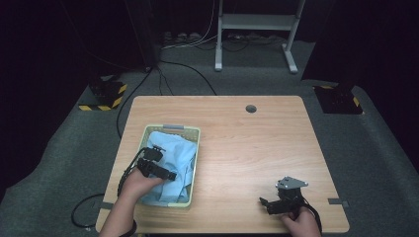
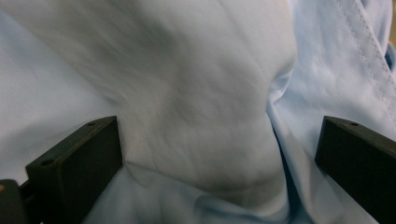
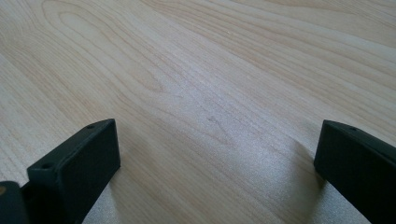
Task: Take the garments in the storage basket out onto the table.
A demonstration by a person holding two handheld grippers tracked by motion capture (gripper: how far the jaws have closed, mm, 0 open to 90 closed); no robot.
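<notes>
A light blue garment (image 1: 173,158) lies bunched in a pale green basket (image 1: 193,132) on the left of the wooden table (image 1: 247,143). My left gripper (image 1: 170,175) reaches down into the basket, over the cloth. In the left gripper view its jaws stand wide apart, and a raised fold of the blue garment (image 2: 205,107) bulges between them; the left gripper (image 2: 217,158) is open. My right gripper (image 1: 264,203) rests low over bare wood near the table's front right. The right gripper (image 3: 217,158) is open, with nothing between its jaws but wood grain (image 3: 196,84).
A round cable hole (image 1: 251,108) sits near the table's far edge. A grey tape strip (image 1: 338,202) marks the front right edge. Beyond the table stand a white metal frame (image 1: 257,22), floor cables and yellow-black striped blocks (image 1: 104,96).
</notes>
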